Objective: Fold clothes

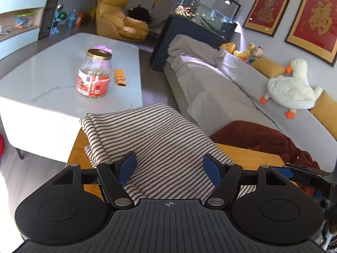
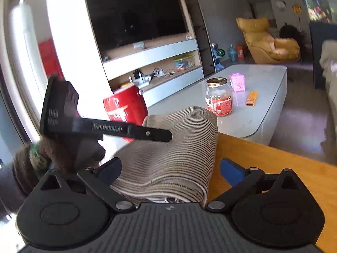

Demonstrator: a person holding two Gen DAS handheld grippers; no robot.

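Both claws are spread and holding nothing. Left gripper hangs over the near end of the striped sweater, blue pads well apart with bare cloth between them, neither one pressing. Right gripper stands wider yet, one pad off the garment's right edge above the wooden table, the other over its left part.

That sweater lies folded into a thick bundle on the wooden table, and its long axis runs straight away from both claws toward the white coffee table, where the snack jar sits. The rolled far edge is the distant end; the stacked layers show at the near end, right under the right claw's nose.

From the right wrist view the left gripper reaches in across the bundle, so it looks nearer the middle, while the right one is nearer the side edge. A red-brown garment waits on the sofa beside the table, probably next.
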